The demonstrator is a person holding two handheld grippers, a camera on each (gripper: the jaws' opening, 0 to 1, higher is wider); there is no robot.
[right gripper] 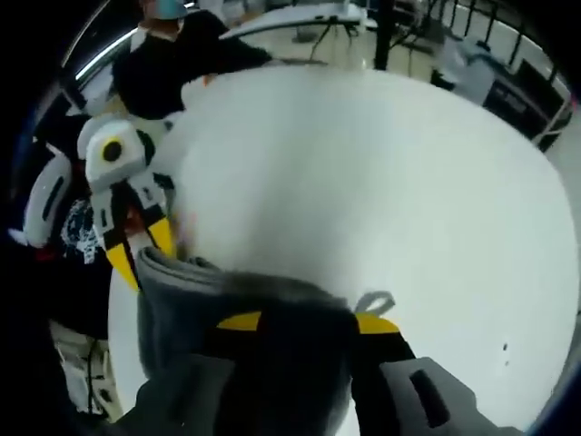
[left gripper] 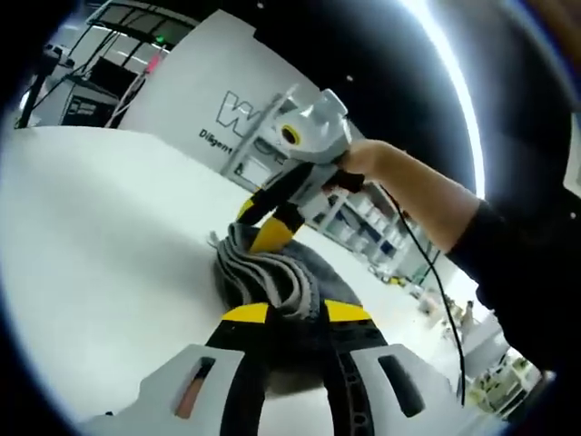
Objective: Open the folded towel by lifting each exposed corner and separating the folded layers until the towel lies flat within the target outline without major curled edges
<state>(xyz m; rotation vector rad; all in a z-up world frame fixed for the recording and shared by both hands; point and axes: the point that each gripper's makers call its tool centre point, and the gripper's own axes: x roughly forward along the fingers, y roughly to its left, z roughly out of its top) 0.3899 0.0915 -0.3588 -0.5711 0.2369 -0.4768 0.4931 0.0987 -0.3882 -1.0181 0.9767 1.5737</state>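
One white desk (left gripper: 100, 236) is filling most of both views, spreading across the left and centre of the left gripper view and the centre and right of the right gripper view. One grey towel (left gripper: 272, 282) is lying bunched and still folded on it, its layered edges showing just below centre in the left gripper view and sitting at lower left in the right gripper view, where a small hanging loop is sticking out beside it. Two hand-held grippers are working at it. The left hand-held gripper (left gripper: 295, 313) is rising from the bottom of its own view, its yellow-tipped jaws closing around the towel's near edge. The right hand-held gripper (left gripper: 263, 225), held by one hand (left gripper: 363, 162) above centre, is pinching the towel's far end.
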